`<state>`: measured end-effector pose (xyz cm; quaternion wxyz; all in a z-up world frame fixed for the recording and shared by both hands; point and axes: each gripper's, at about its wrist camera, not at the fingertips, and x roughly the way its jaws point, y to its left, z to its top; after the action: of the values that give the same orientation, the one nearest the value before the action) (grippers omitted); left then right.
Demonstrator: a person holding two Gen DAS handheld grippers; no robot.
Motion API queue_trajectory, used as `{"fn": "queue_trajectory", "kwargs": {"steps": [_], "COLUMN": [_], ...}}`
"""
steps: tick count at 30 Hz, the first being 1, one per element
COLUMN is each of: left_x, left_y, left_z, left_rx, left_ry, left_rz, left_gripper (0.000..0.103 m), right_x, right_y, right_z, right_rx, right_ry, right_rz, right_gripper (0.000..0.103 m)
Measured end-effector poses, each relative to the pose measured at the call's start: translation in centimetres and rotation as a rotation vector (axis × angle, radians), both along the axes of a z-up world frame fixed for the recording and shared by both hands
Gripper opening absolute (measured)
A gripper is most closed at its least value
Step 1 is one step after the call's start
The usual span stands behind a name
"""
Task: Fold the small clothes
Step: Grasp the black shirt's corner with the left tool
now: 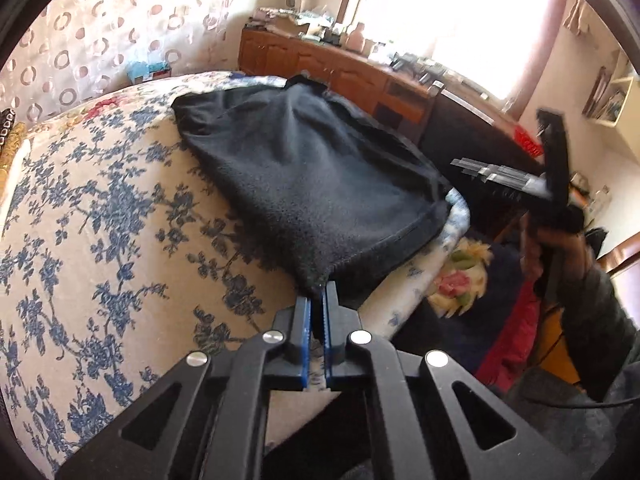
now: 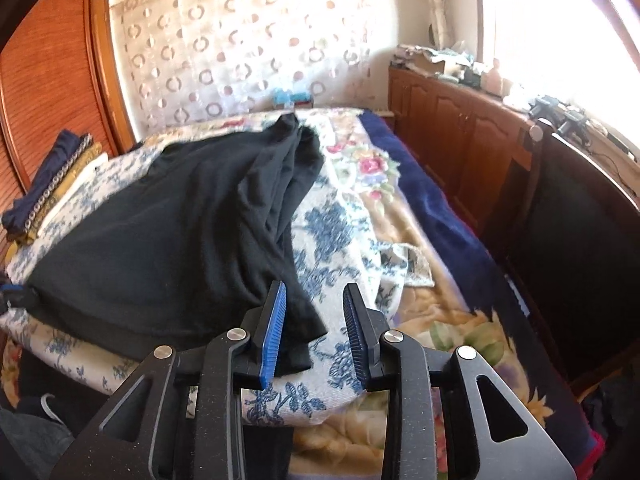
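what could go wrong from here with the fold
The left claw pinches only the very corner of the black garment, so the fabric may slip out when pulled. The right claw is open with a loose corner between its fingers; closing carelessly could also snag the floral cover underneath.

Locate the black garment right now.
The black garment lies spread on the blue-floral cloth; its near corner is pinched in the left hand-held gripper.

R gripper [image 2: 314,322] jaws apart, over near corner of black garment [image 2: 168,240]. Garment spread on blue-floral cover [image 2: 332,228], bunched at far end. Folded pile [image 2: 52,176] far left by wood wardrobe [image 2: 44,80]. Wood cabinets [image 2: 448,120] right.
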<state>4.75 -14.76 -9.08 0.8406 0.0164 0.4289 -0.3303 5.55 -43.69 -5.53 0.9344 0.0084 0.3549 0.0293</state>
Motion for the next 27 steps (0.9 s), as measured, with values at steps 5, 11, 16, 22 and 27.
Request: {"fn": "queue_trajectory", "kwargs": {"steps": [5, 11, 16, 22, 27], "left_x": [0.7, 0.7, 0.8, 1.0, 0.8], "left_y": [-0.2, -0.3, -0.5, -0.4, -0.2], "left_z": [-1.2, -1.4, -1.6, -1.5, -1.5], "left_rx": [0.011, 0.016, 0.012, 0.003, -0.004], "left_ry": [0.028, 0.038, 0.038, 0.036, 0.034], "left_rz": [0.006, 0.007, -0.001, 0.0, 0.0], "left_gripper": [0.002, 0.002, 0.002, 0.002, 0.002], "right_x": [1.1, 4.2, 7.9, 12.0, 12.7], "right_y": [0.7, 2.0, 4.4, 4.5, 1.0], "right_z": [-0.1, 0.9, 1.1, -1.1, -0.6], "right_rx": [-0.016, 0.01, -0.012, -0.132, -0.118], "right_ry": [0.01, -0.004, 0.008, 0.085, 0.082], "right_rz": [0.026, 0.102, 0.174, 0.12, -0.008], "right_gripper": [0.033, 0.033, 0.033, 0.033, 0.033]}}
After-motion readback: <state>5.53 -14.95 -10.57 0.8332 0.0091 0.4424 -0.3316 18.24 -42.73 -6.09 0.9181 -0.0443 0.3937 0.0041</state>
